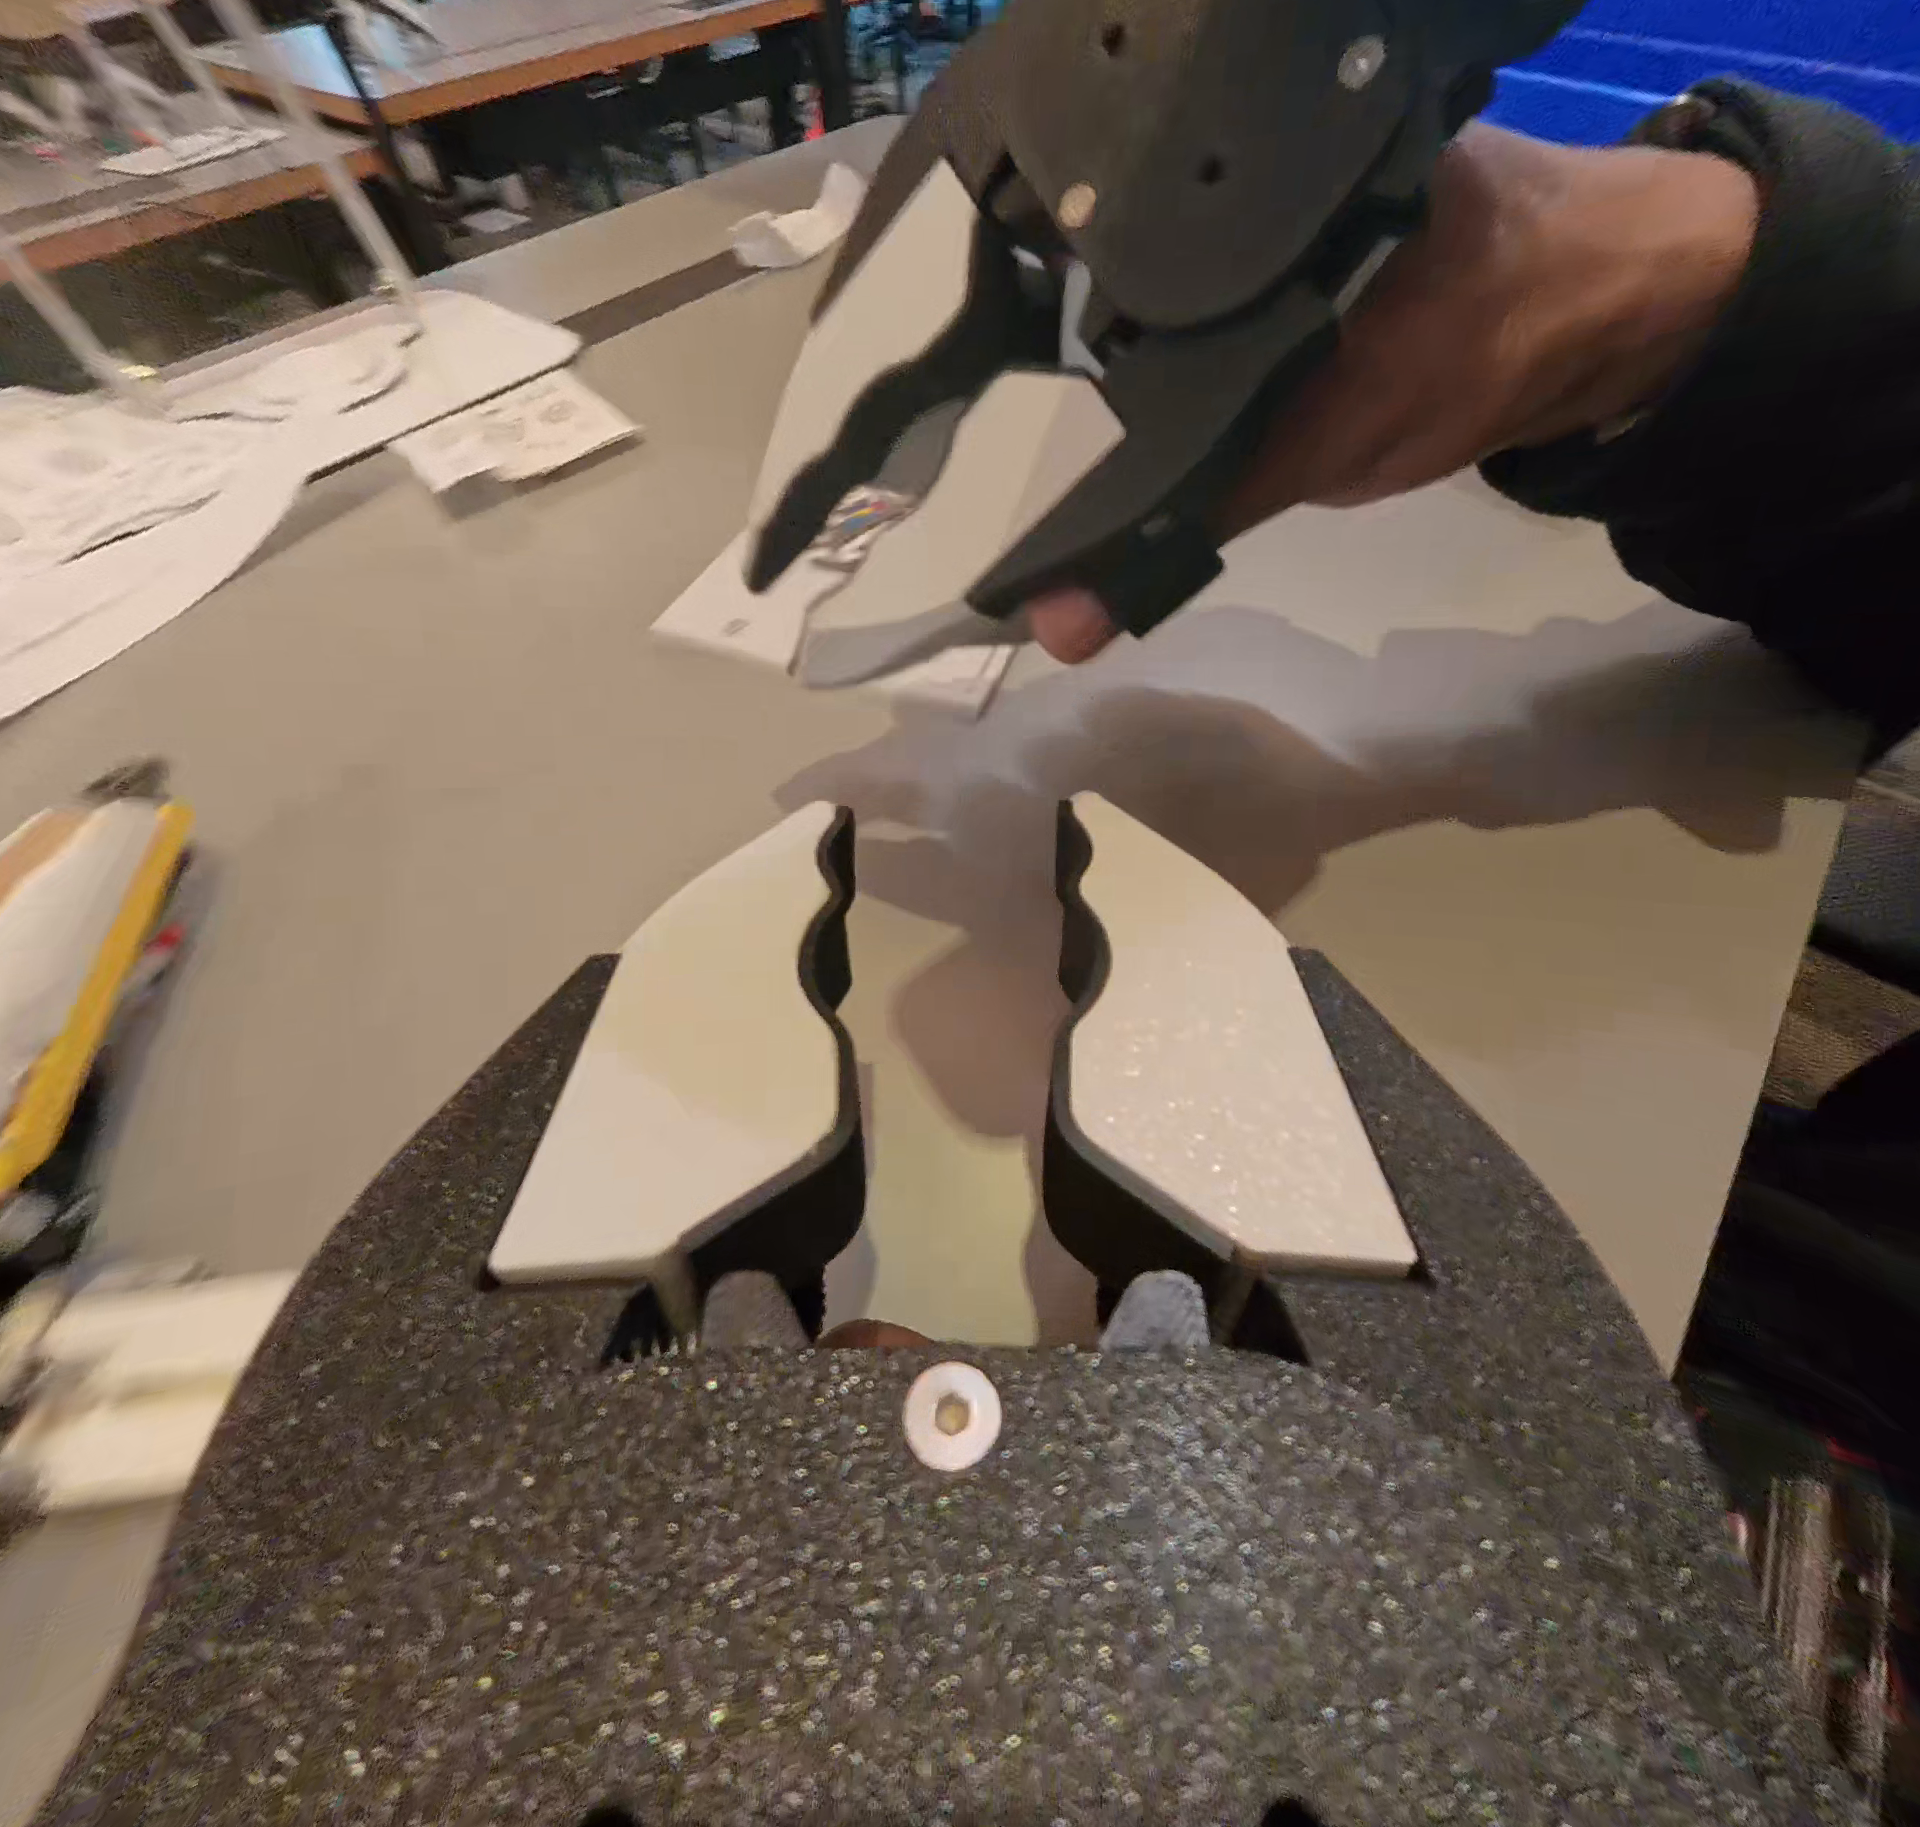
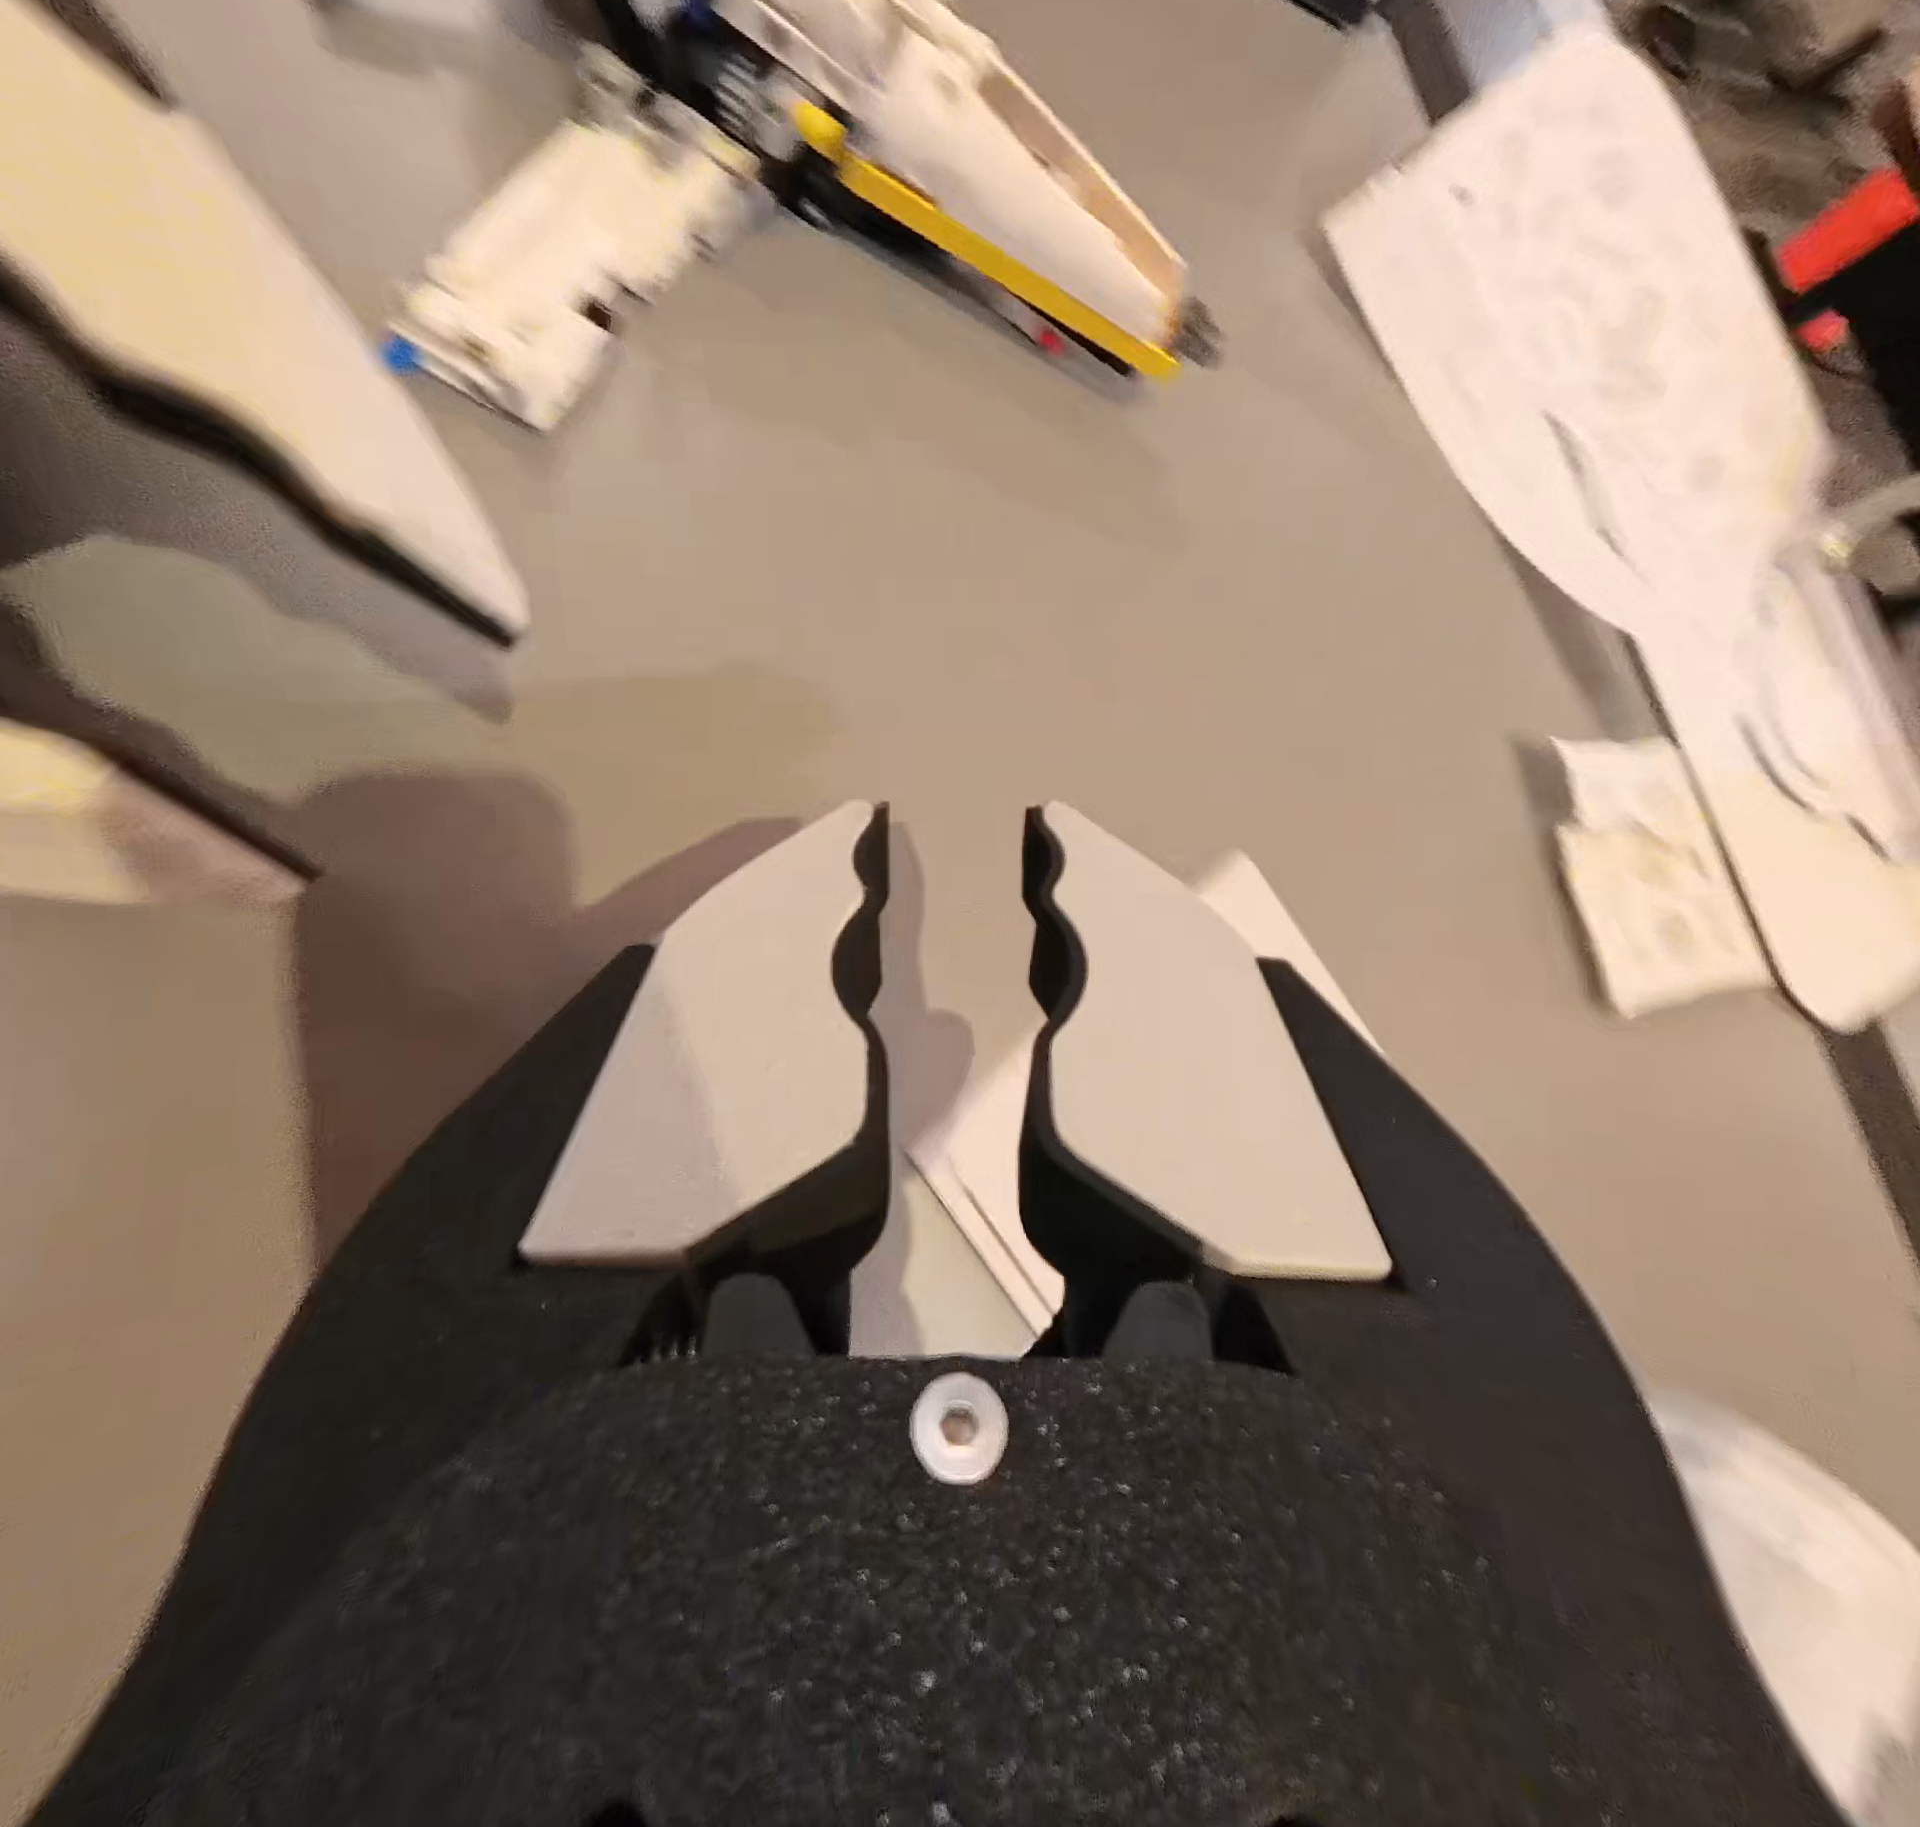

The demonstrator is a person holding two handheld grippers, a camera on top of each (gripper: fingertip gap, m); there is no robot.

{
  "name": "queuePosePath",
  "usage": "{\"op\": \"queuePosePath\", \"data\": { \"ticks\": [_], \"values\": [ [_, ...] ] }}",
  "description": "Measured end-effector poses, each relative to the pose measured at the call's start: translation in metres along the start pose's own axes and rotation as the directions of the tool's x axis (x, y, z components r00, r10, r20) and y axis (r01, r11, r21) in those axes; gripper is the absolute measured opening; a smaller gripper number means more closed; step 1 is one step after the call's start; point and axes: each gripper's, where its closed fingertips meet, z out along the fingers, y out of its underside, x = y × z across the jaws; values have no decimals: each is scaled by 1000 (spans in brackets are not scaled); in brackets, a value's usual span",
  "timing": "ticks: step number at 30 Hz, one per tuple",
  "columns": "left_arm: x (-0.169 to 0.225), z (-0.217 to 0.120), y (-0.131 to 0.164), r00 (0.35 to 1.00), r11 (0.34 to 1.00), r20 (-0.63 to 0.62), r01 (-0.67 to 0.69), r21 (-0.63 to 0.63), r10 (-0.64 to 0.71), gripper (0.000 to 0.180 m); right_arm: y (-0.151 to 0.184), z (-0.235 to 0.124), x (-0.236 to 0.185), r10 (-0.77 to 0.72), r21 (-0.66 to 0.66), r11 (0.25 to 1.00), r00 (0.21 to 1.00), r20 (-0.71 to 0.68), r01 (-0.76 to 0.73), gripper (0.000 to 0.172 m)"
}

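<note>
My left gripper [image 1: 951, 821] is open with nothing between its pads; it hovers over the bare beige table [image 1: 468, 790]. My right gripper [image 1: 790, 624], held by a hand [image 1: 1538, 323], points down just ahead of it, over a flat white box [image 1: 707, 619] lying on the table. In the right wrist view the right gripper [image 2: 956, 821] is open. Only table shows between its fingertips, and the white box [image 2: 1262, 910] lies beneath its fingers. One finger of the left gripper [image 2: 312, 406] shows at the left edge of that view.
A white brick-built model with a yellow stripe [image 2: 883, 146] lies on the table ahead of the right gripper and shows at the left edge [image 1: 83, 956] in the left wrist view. White printed sheets [image 1: 156, 468] [image 2: 1610, 375] and a crumpled paper [image 1: 800, 219] lie farther off.
</note>
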Motion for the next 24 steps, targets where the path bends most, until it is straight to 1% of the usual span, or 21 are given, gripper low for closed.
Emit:
{"op": "queuePosePath", "data": {
  "ticks": [2, 5, 8, 11, 16, 20, 24],
  "values": [
    [-18, -23, 10, 998, 1000, 61, 2, -11, -1, 39, -18, 16, -27, -26, 44, 999, 996, 84, 22, 25],
    [-45, -54, 30, 992, 998, 124, 7, -61, 0, 39, -40, 34, -59, -55, 93, 995, 984, 169, 40, 28],
    [-62, -79, 52, 992, 992, 121, -18, -124, 33, 39, -56, 45, -80, -108, 144, 986, 973, 203, 79, 28],
    [-75, -97, 67, 986, 979, 115, -103, -177, 124, 39, -63, 53, -93, -177, 185, 973, 959, 222, 137, 28],
    [-91, -102, 84, 969, 943, 90, -201, -267, 232, 39, -68, 64, -104, -273, 235, 949, 923, 272, 212, 30],
    [-98, -95, 91, 949, 907, 74, -268, -324, 307, 39, -73, 67, -110, -354, 279, 920, 890, 288, 275, 30],
    [-103, -86, 94, 940, 890, 55, -300, -342, 338, 39, -73, 72, -112, -412, 284, 899, 866, 285, 334, 30]
  ]
}}
